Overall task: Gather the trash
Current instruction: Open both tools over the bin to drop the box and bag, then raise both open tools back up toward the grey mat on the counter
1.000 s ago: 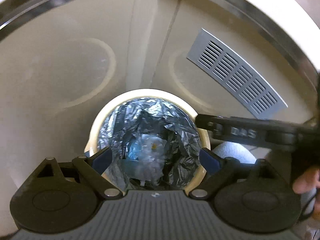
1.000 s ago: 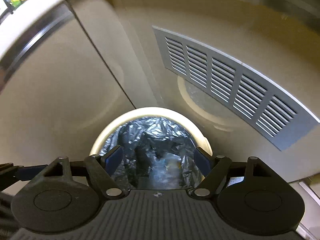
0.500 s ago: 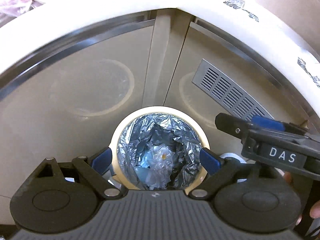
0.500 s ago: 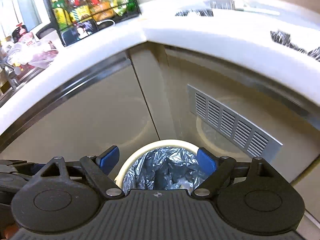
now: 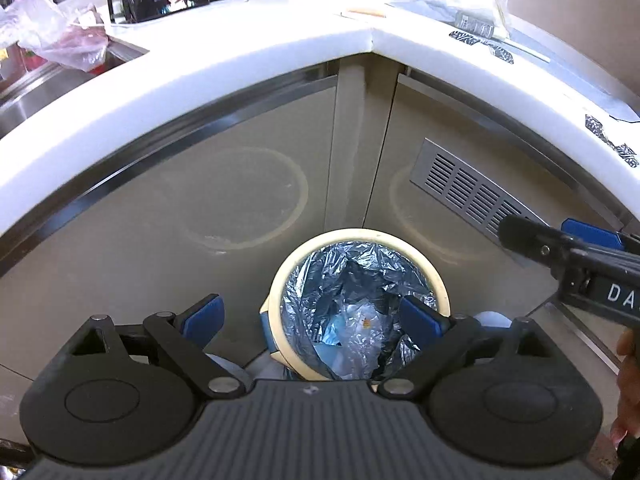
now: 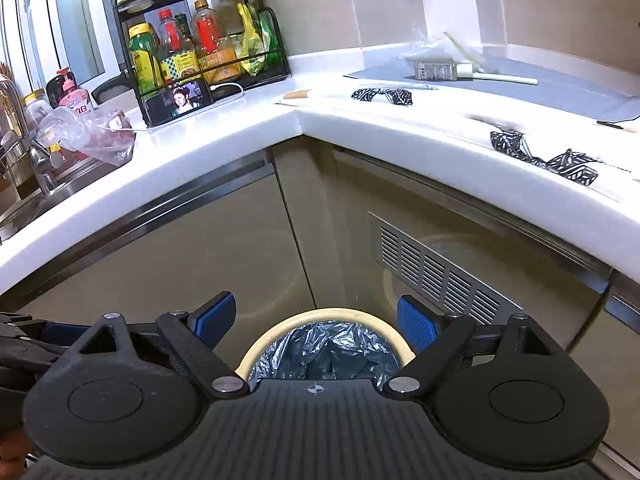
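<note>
A cream-rimmed bin (image 5: 434, 280) with a dark bag liner stands on the floor in the cabinet corner. Clear plastic trash (image 5: 356, 332) lies inside it. My left gripper (image 5: 312, 318) hangs open above the bin, nothing between its blue pads. My right gripper (image 6: 316, 318) is also above the bin (image 6: 320, 314); its jaws are opening and hold nothing. It shows in the left wrist view as a black arm (image 5: 560, 248). Black-and-white crumpled wrappers (image 6: 382, 94) (image 6: 540, 152) lie on the white counter (image 6: 360, 128).
A wire rack of bottles (image 6: 200, 48) and a phone (image 6: 180, 100) stand at the counter's back. A plastic bag (image 6: 92, 132) lies by the sink (image 5: 36, 92). A labelled packet (image 6: 436, 70) and sticks lie on a grey mat. A vent grille (image 6: 436, 276) is set in the cabinet door.
Both grippers have risen and tilted up away from the bin. The bin sits lower and smaller in both views, and the counter has come into sight. The right jaws stand slightly wider.
</note>
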`<state>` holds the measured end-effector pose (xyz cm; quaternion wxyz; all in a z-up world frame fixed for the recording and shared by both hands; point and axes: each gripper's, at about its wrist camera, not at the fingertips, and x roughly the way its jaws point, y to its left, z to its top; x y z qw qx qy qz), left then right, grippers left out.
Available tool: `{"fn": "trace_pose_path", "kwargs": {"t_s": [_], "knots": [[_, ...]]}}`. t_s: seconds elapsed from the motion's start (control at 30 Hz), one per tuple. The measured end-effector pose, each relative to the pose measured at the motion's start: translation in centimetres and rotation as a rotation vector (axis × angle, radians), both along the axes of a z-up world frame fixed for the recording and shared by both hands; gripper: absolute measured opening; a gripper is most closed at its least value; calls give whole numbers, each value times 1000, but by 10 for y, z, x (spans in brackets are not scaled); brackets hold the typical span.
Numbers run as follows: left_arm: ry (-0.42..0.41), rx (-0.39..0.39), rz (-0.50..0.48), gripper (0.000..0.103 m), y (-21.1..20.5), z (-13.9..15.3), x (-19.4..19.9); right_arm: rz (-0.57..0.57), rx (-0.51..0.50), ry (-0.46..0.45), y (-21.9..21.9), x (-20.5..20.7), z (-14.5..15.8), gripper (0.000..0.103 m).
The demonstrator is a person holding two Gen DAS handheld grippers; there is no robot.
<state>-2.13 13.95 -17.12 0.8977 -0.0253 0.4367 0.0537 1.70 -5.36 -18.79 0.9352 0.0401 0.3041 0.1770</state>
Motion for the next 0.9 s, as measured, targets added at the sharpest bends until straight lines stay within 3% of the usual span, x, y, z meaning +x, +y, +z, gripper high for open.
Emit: {"fn": "trace_pose_path", "kwargs": {"t_s": [0.23,0.37,0.53,0.67,0.73,0.9], "knots": [[-35,10,-3,96,0,16,-2,0,7,-35,-6,-4,14,89],[-107,47,-17,96,-4,36,2,-24,30,-82,-17,-2,35,90],[-215,75,-54,96,-14,76,20,-85,39,-176,-41,12,69,93],[-288,34,-78,97,-22,114,46,-148,36,-247,-62,31,94,94],[-332,31,-101,103,-29,134,59,-163,40,-263,-72,43,103,97],[-414,95,-168,103,-61,169,100,-198,41,-271,-86,75,112,97]]}}
